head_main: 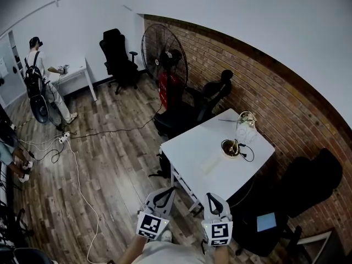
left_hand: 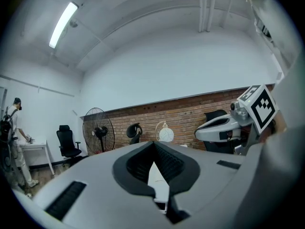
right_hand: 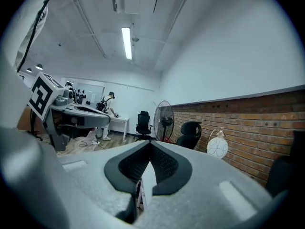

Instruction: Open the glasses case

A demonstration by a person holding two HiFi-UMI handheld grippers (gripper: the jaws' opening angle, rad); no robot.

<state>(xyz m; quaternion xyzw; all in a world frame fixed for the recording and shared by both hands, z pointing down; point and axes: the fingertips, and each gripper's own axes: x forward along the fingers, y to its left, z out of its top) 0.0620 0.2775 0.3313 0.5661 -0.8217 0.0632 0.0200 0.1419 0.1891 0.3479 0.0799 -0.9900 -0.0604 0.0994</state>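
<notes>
**Walking up to the table, both grippers closed and empty**

The left gripper (head_main: pixel 169 190) and the right gripper (head_main: pixel 210 197) are held side by side in front of the person. Each has its jaws pressed together with nothing between them, and both are well apart from the table (head_main: pixel 190 142). I cannot name the case with certainty. A pale flat thing (head_main: pixel 212 161) lies near the middle of the table, beside a dark bowl (head_main: pixel 231 147) and not far from a glass lamp (head_main: pixel 246 126), and it is probably the case. To do this step well, I think it is better to come first to the near table edge. Then look down until the seam and the hinge side are clear, and spread the jaws before reaching. One gripper should press the base down while the other lifts the lid on the side opposite the hinge.
</notes>
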